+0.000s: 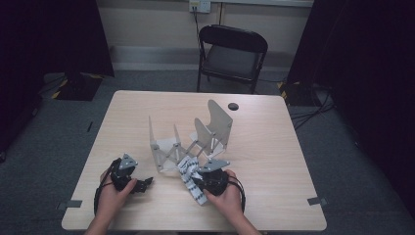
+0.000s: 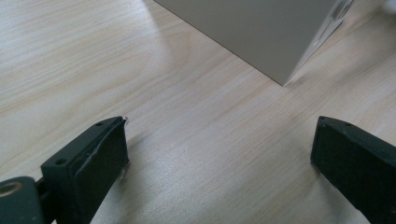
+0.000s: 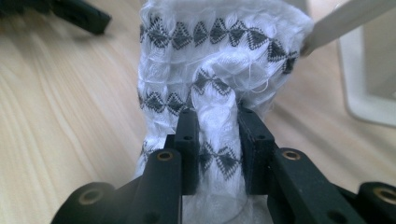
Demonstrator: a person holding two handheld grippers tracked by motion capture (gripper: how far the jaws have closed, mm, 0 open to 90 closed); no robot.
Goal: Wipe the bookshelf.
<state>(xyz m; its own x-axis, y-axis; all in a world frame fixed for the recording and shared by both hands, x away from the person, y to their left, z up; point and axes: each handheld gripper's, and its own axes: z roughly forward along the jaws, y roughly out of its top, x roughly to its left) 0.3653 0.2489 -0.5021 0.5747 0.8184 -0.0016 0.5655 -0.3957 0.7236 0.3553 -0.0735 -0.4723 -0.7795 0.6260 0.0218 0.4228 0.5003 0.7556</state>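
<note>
- White cloth with rows of black diamond patterns lies bunched on the table, just in front of the clear folding rack, its far edge touching the rack's near panel.
- Right gripper has its jaws clamped on a raised fold of the cloth, just in front of the rack.
- Left gripper rests on the table near the rack's front-left corner, jaws wide apart with bare wood between them.
- No writing or label can be read anywhere.
</note>
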